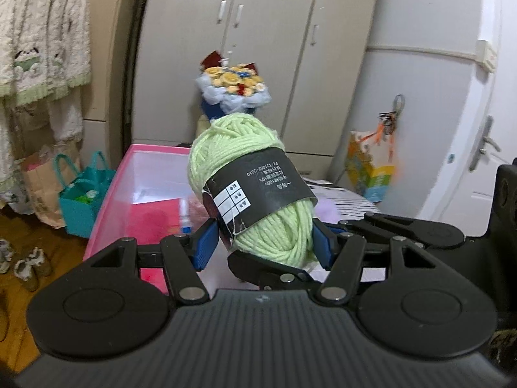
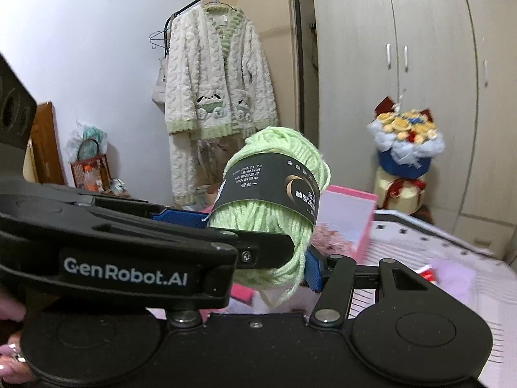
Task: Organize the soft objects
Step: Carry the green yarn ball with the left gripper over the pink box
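Between the blue pads of both grippers sits one skein of pale green yarn (image 1: 255, 181), held clear of the pink bin (image 1: 142, 174) beyond it. Left gripper (image 1: 263, 242) clenches the lower coils; right gripper (image 2: 261, 242) grips the same end, crossing the left. Judged light, soft and compressible; loose strands may snag. Best hold: at the black paper band (image 1: 258, 190), where the windings stay bundled
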Demonstrator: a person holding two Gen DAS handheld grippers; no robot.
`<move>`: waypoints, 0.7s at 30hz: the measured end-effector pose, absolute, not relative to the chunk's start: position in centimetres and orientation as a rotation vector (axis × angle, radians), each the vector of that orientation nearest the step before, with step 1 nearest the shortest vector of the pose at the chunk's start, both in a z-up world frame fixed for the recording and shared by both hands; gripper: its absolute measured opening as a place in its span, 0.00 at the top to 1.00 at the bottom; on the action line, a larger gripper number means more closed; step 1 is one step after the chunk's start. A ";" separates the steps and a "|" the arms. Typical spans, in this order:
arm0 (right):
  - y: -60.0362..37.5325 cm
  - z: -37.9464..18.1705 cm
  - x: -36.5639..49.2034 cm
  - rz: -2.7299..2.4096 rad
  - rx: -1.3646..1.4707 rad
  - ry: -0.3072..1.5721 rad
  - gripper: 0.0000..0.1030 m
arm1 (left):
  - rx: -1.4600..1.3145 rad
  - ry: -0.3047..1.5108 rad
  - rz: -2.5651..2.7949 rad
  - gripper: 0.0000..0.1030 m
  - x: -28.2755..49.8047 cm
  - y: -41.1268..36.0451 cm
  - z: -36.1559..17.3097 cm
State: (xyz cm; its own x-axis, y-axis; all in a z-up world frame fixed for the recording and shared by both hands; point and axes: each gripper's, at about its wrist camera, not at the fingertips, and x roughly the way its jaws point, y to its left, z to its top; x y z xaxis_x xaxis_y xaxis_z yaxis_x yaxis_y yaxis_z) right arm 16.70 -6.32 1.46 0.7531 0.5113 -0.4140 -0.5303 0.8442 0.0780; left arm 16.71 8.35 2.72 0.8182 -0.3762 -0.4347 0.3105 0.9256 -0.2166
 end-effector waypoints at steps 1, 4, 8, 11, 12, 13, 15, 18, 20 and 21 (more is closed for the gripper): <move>-5.8 1.3 17.2 0.569 -0.041 0.447 0.41 | -0.138 0.499 -0.361 0.43 17.1 8.7 2.6; -3.9 0.5 18.8 0.548 -0.031 0.477 0.41 | -0.181 0.543 -0.341 0.42 18.9 10.5 1.9; -2.3 -0.3 20.3 0.556 -0.018 0.511 0.41 | -0.199 0.567 -0.308 0.42 20.5 12.0 1.1; -1.7 -0.8 21.1 0.570 0.006 0.555 0.39 | -0.219 0.589 -0.300 0.42 21.0 12.9 0.3; -1.6 -1.1 21.3 0.572 0.015 0.571 0.37 | -0.227 0.599 -0.296 0.42 21.2 13.2 0.0; -1.4 -1.4 21.5 0.570 0.016 0.584 0.35 | -0.231 0.607 -0.289 0.42 21.3 13.4 -0.3; -0.7 -1.8 21.8 0.560 -0.008 0.607 0.34 | -0.227 0.620 -0.267 0.42 21.6 13.6 -0.8; -0.6 -1.9 21.4 0.551 -0.024 0.617 0.26 | -0.215 0.631 -0.227 0.41 21.2 13.5 -1.2; -0.9 -1.6 20.7 0.544 -0.041 0.600 0.23 | -0.198 0.617 -0.195 0.39 20.6 13.3 -1.1; -1.0 -1.3 20.4 0.540 -0.052 0.591 0.23 | -0.176 0.601 -0.180 0.39 20.1 13.1 -0.8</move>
State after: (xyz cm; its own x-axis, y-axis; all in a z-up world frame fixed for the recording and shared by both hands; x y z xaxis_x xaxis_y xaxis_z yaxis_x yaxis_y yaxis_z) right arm 20.37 -1.05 -1.32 0.6961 0.4696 -0.5431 -0.4986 0.8605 0.1049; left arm 20.06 13.09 -0.83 0.8100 -0.2185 -0.5442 0.1162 0.9694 -0.2162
